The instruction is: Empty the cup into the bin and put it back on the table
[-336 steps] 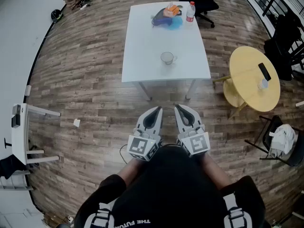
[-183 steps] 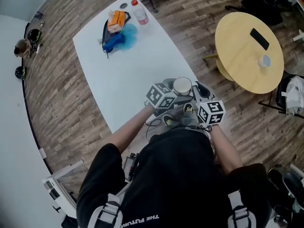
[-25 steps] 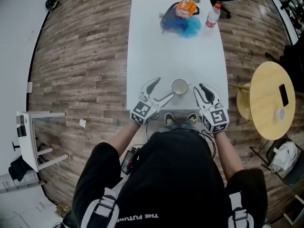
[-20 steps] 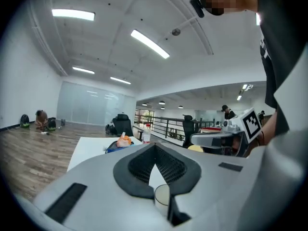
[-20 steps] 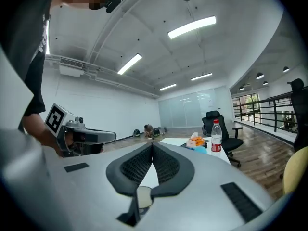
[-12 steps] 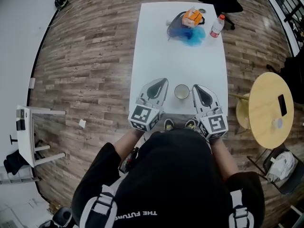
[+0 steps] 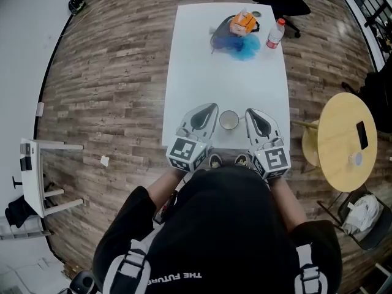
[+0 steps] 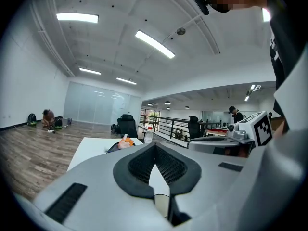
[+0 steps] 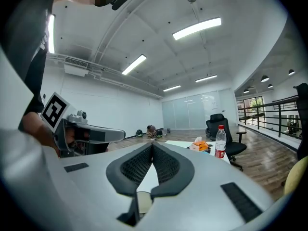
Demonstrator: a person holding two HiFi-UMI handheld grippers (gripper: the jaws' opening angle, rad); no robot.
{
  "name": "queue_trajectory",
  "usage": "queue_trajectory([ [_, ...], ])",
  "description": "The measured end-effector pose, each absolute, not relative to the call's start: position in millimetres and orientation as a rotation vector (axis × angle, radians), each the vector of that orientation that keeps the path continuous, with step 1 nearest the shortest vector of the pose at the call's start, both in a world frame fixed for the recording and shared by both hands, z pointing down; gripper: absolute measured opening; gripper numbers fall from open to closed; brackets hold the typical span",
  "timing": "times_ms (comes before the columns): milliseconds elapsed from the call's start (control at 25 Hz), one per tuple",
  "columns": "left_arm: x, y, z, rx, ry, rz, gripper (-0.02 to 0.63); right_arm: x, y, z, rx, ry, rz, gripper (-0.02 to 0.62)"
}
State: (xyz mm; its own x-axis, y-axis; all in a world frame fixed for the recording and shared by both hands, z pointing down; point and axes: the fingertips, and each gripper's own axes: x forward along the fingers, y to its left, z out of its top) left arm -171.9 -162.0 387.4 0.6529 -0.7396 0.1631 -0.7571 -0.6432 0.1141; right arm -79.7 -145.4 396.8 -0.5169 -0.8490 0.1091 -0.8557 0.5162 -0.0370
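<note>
White rectangular table [image 7: 202, 54] carries a round cup [image 7: 229, 120] between left gripper [image 7: 210, 108] and right gripper [image 7: 250, 113], both clenched empty.

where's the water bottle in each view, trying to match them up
Head view: the water bottle stands at the far right corner of the white table, upper centre-right of the picture.
Left gripper view: small, just left of centre, at mid height.
Right gripper view: right of centre, larger, red cap up.
Shared landmark: the orange packet sits just left of the bottle in all three.
</note>
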Motion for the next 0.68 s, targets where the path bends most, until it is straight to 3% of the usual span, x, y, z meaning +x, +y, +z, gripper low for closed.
queue_trajectory([
  [680,-162,-169,393,2.660,-1.200,0.175,0.021,-79,-154,401,1.477,-2.676,0.133,0.015],
])
